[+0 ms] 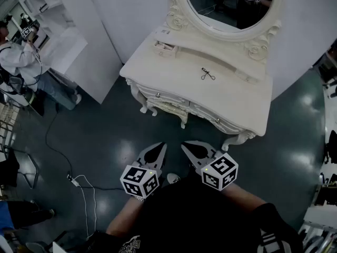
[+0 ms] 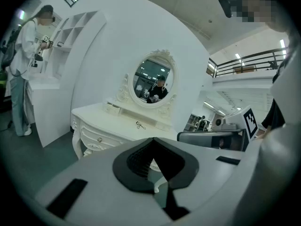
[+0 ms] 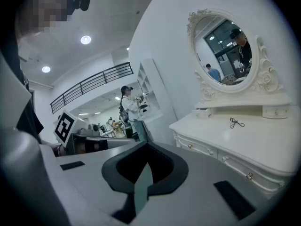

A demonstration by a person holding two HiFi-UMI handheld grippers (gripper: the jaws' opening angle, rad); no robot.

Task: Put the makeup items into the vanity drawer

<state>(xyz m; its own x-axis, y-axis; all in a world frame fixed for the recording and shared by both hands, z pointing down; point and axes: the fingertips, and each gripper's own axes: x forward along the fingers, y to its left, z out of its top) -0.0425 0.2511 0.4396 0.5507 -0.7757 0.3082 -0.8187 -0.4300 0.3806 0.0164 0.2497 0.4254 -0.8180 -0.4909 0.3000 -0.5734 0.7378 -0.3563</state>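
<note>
In the head view the oval mirror [image 1: 231,4] is cut off at the top edge, and the person's dark torso covers the lower middle of the frame. The white desk [image 1: 174,75] stands well ahead of both claws. On it lies a small black eyelash curler [image 1: 208,75], alone near the middle and far from either claw. The front drawers [image 1: 174,105] are all closed, so what is in them cannot be seen. A little drawer box [image 1: 165,47] sits at the desk's back left corner, and whether it holds anything cannot be made out. The left claw [image 1: 161,146] and right claw [image 1: 185,145] hang side by side over the dark floor [image 1: 95,136], tips pointing toward the desk. Another person [image 1: 16,54] stands at the far left, partly cut off. In the left gripper view the left claw [image 2: 153,139] is pressed together at the tips and holds nothing. The eyelash curler [image 2: 139,125] lies far beyond it on the desk [image 2: 94,114]. In the right gripper view the right claw [image 3: 143,146] is likewise pressed together and empty, and the eyelash curler [image 3: 236,123] lies well off to its right.
</note>
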